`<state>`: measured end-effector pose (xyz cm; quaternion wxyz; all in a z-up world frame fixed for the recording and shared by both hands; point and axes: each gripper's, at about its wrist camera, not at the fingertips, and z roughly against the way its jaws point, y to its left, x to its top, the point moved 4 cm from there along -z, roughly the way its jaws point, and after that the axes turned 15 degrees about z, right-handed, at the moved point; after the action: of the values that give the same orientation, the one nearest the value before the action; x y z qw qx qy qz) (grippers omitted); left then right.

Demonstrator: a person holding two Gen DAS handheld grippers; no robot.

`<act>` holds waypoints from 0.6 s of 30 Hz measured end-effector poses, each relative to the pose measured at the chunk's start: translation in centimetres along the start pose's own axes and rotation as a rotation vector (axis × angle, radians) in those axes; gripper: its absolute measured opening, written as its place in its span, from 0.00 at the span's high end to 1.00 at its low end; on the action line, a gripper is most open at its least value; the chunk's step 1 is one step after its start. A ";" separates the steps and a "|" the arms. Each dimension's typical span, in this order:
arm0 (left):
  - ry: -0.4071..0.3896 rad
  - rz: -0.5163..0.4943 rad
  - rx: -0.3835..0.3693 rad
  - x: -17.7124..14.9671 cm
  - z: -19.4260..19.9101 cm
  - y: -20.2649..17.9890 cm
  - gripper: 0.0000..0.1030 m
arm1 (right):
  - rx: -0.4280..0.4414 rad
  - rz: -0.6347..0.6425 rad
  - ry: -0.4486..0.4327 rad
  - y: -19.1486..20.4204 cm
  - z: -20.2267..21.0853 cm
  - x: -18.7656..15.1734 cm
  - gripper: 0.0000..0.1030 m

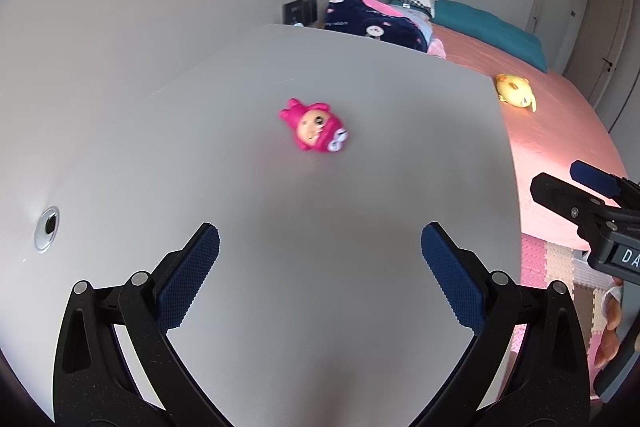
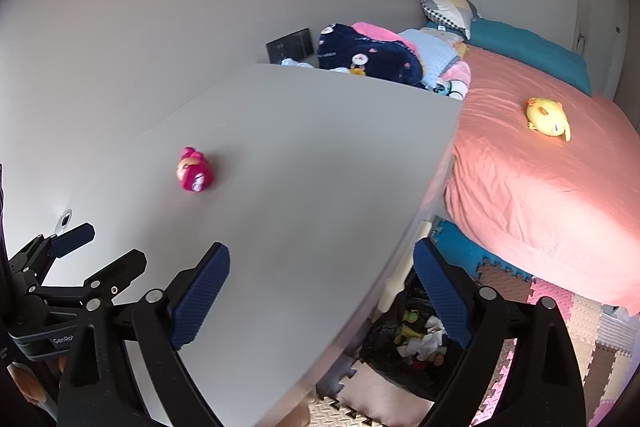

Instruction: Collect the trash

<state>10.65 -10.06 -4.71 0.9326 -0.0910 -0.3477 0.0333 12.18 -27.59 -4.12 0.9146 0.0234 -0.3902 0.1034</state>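
A small pink doll toy (image 1: 314,125) lies on the white table (image 1: 280,207); it also shows in the right wrist view (image 2: 194,169). My left gripper (image 1: 320,279) is open and empty, above the table short of the toy. My right gripper (image 2: 320,295) is open and empty, over the table's right edge. A black bin (image 2: 412,339) holding crumpled white tissues and other trash sits on the floor below the table edge, under the right gripper. The right gripper shows at the right of the left wrist view (image 1: 580,195), and the left gripper at the left of the right wrist view (image 2: 96,251).
A bed with a pink sheet (image 2: 540,187) stands right of the table, with a yellow plush toy (image 2: 548,117), a teal pillow (image 2: 528,51) and a pile of blankets (image 2: 372,55). Foam puzzle mats (image 2: 560,327) cover the floor. A cable hole (image 1: 47,227) is in the table at left.
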 end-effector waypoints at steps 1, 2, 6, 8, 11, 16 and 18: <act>0.000 0.001 0.004 0.0 0.1 0.3 0.05 | 0.003 0.002 -0.001 0.4 0.0 0.0 0.08; -0.001 0.002 0.008 -0.1 0.2 0.7 0.05 | 0.007 0.004 -0.001 0.9 -0.1 0.0 0.07; 0.002 0.015 0.032 -0.3 0.4 2.5 0.05 | 0.027 0.012 0.003 2.8 -0.4 -0.1 0.07; 0.003 0.029 0.037 -0.5 0.5 3.3 0.05 | 0.031 0.013 0.002 3.6 -0.5 -0.2 0.07; 0.000 0.044 0.038 -0.6 0.8 4.0 0.05 | 0.044 0.021 0.005 4.8 -0.6 -0.2 0.07; -0.011 0.055 0.029 -0.7 1.2 4.5 0.05 | 0.045 0.042 0.007 5.8 -0.6 -0.3 0.07; -0.010 0.053 0.030 -0.7 1.1 4.6 0.05 | 0.041 0.046 0.006 5.8 -0.6 -0.3 0.07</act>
<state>9.34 -5.51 -5.22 0.9309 -0.0858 -0.3493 0.0637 11.19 -21.86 -4.91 0.9125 0.0330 -0.3856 0.1323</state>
